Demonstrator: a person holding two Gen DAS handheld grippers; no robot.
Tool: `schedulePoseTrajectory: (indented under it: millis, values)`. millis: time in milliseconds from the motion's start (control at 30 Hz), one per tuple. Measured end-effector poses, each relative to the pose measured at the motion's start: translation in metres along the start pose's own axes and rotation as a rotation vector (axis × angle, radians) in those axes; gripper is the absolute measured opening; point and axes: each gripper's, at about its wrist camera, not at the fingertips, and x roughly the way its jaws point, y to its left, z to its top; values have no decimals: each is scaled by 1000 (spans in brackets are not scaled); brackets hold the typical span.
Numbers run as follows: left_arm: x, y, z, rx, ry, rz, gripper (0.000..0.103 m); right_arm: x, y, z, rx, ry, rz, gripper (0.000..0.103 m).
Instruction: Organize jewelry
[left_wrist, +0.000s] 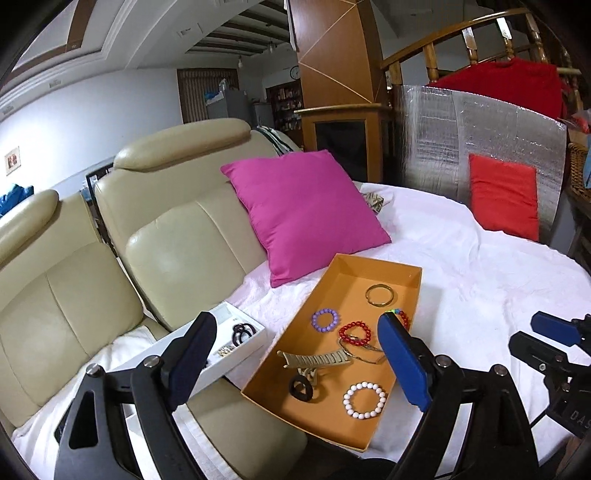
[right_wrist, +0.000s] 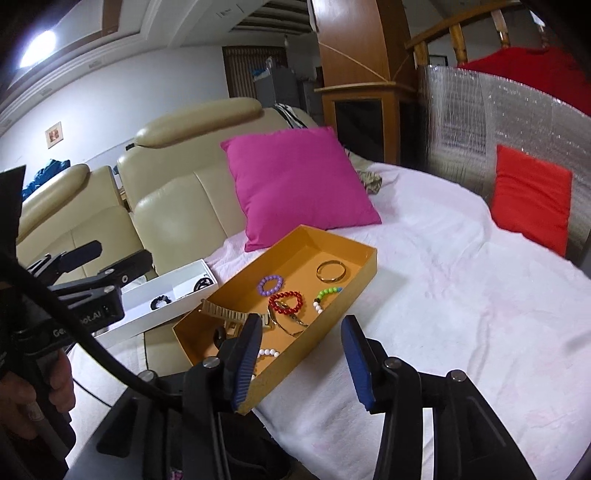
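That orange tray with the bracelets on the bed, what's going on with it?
A person holds two grippers above the orange tray, sorting jewelry. The left gripper and the right gripper are both open and empty. The red bead bracelet, purple bracelet and gold bangle lie in the tray; a white box sits beside it.
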Motion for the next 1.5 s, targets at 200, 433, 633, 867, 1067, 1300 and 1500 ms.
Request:
schedulePoseTrajectory:
  millis: [200, 433, 633, 867, 1067, 1300, 1500]
  values:
    - [-20, -1, 5, 37, -58, 52, 93, -17, 4, -1, -7, -21, -3, 49]
    - [-34, 7, 8, 0, -79, 58, 95, -28, 7, -1, -8, -37, -8, 49]
    - [-42, 9, 7, -1, -96, 70, 96, -33, 9, 2, -2, -45, -14, 49]
    - [-47, 9, 8, 31, -100, 85, 96, -33, 17, 2, -8, -44, -22, 52]
    - [-49, 12, 7, 19, -100, 98, 96, -32, 19, 3, -4, -42, -23, 53]
    - [-46, 15, 5, 15, -91, 123, 96, -30, 23, 1, 6, -48, -25, 58]
    - [-41, 19, 2, 9, -67, 132, 96, -25, 24, -1, 26, -36, -21, 58]
